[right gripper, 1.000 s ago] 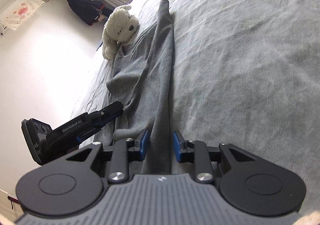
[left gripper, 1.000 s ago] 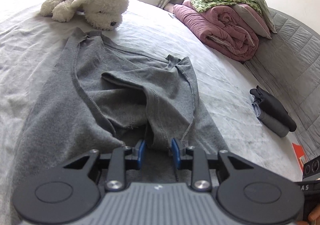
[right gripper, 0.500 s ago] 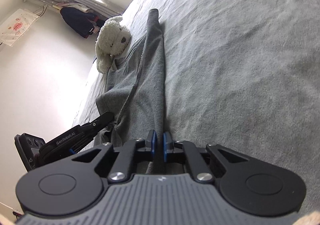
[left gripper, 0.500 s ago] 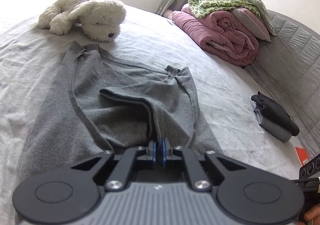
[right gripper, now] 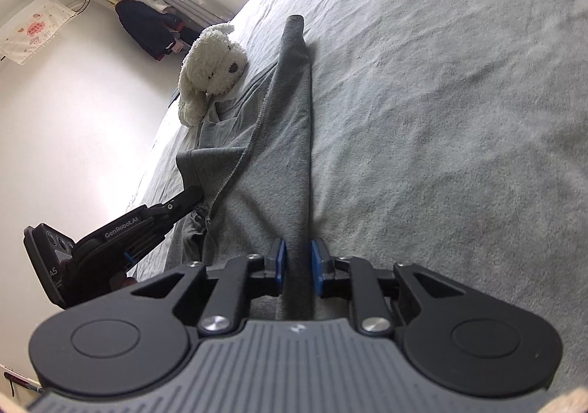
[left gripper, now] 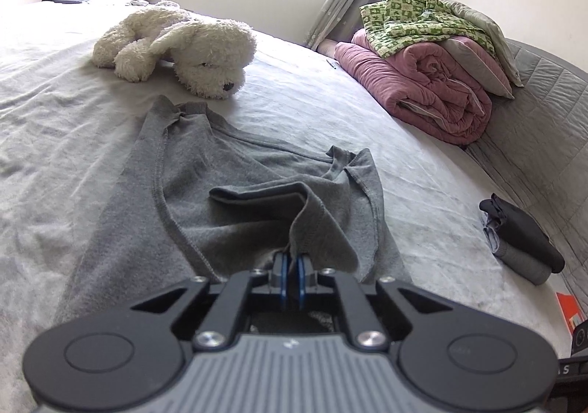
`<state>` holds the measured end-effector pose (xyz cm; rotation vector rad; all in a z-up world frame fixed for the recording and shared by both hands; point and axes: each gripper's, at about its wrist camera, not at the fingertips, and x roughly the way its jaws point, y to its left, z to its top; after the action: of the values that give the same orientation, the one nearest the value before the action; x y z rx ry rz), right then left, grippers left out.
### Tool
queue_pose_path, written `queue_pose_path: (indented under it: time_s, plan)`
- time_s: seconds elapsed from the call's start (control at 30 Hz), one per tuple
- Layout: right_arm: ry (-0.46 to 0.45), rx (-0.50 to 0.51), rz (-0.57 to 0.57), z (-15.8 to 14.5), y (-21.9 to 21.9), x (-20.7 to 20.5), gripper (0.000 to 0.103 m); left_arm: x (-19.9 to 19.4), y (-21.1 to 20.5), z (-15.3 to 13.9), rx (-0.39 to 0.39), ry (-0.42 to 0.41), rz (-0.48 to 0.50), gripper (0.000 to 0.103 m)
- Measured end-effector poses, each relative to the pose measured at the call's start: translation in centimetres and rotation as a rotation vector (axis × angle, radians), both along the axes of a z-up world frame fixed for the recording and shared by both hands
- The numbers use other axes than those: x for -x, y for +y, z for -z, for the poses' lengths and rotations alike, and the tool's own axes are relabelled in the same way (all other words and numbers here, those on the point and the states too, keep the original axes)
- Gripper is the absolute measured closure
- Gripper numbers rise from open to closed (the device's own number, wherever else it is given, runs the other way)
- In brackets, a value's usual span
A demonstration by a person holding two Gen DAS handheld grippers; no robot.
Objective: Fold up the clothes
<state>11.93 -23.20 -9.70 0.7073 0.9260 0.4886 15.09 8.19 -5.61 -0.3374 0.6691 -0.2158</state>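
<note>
Since half a second ago, right gripper [right gripper: 297, 262] pads are parting around the gray shirt [left gripper: 235, 192] fold between them; left gripper [left gripper: 292, 275] stays clamped on its hem. Shirt lies on the bed [left gripper: 55, 126]; beyond, a plush dog [left gripper: 191, 45].

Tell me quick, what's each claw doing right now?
Left claw: closed on the gray shirt.
Right claw: jaws opening, shirt fold between them, pads not pressing it.
</note>
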Motion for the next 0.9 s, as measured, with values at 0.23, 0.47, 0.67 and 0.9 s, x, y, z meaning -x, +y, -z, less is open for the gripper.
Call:
queue_pose_path:
  time_s: [0.23, 0.47, 0.67, 0.9]
  plan:
    - [-0.115, 0.156, -0.024, -3.0, 1.8, 2.1, 0.066, 0.4, -0.3, -1.0, 0.001, -0.03, 0.0, 0.097]
    - [-0.208, 0.203, -0.263, -4.7, 6.5, 6.1, 0.066, 0.2, 0.1, -0.9, 0.014, 0.02, 0.011, 0.093]
    - [-0.221, 0.315, -0.436, -3.9, 11.4, 8.8, 0.066, 0.6, 0.9, -1.8, 0.075, 0.113, 0.101, 0.077]
    - [-0.252, 0.466, -0.461, -2.8, 13.8, 9.7, 0.072, 0.5, -0.9, 1.3, 0.038, 0.192, 0.159, 0.076]
